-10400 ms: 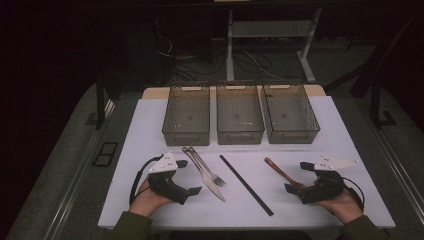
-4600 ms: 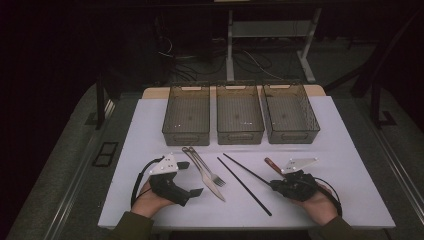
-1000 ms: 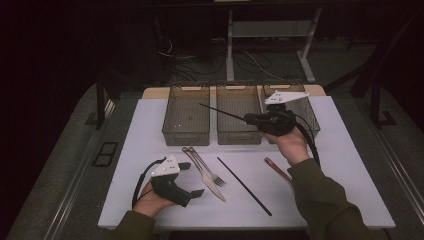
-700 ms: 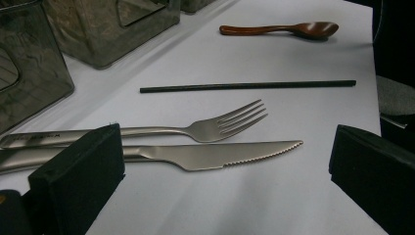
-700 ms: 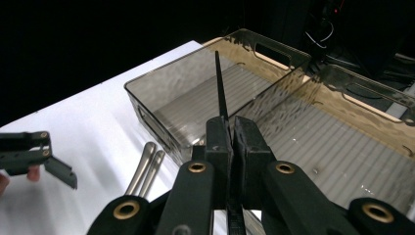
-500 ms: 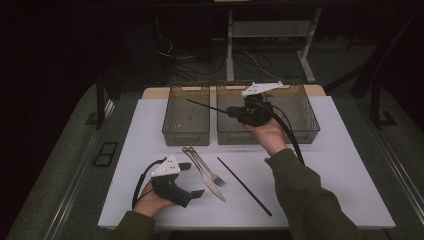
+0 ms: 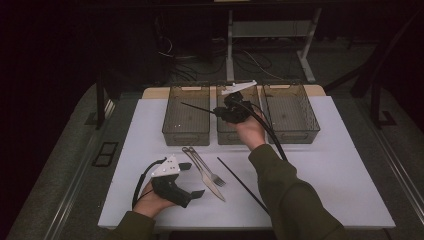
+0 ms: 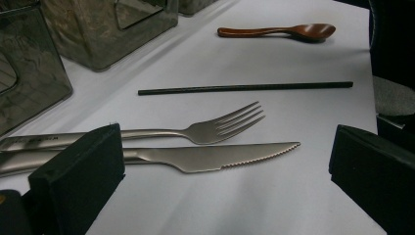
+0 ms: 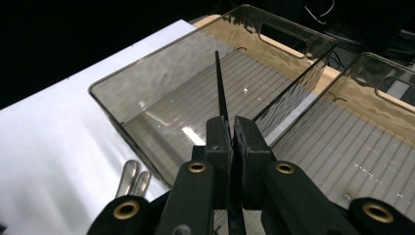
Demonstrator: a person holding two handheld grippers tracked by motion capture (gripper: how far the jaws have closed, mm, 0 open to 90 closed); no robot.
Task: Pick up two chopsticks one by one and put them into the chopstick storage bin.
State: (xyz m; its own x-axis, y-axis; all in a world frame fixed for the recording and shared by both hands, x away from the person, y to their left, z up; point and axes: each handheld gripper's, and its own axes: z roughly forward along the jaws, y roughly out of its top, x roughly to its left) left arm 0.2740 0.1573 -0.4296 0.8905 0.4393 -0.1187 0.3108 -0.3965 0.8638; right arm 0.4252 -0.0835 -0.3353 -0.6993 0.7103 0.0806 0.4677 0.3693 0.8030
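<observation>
The right hand-held gripper [image 7: 220,111] sits in the upper middle of the high view, over the middle bin [image 7: 239,134], with its jaws pressed together on a thin black chopstick [image 7: 197,108]. The chopstick juts from the pads toward the left of that frame, slanting slightly upward, so its free end hangs above the left bin [image 7: 186,122]. In the right gripper view the same stick [image 9: 220,93] rises from between the two black pads [image 9: 218,142] at the centre of the frame and tapers to a point over the ribbed floor of the left bin [image 9: 147,98].

The left hand-held gripper [image 7: 192,180] rests on the surface [image 7: 340,165] at the lower left of the high view, its jaws standing wide apart with nothing between them.

The three bins are smoky translucent plastic, rectangular, with handle cut-outs and ridged floors; the right bin [image 7: 292,117] stands just beside the middle one. The surface is a matte white sheet. On it, in the left gripper view, lie a second chopstick [image 8: 244,88], slim, black and straight; a polished steel fork [image 8: 195,132] with four tines; a steel knife [image 8: 205,157] with a serrated edge, lying just beside the fork; and, at the upper right of that frame, a glossy reddish-brown wooden spoon [image 8: 279,31]. The gripper pads look like soft black foam blocks, carried on black arms with brass-coloured rivets.
</observation>
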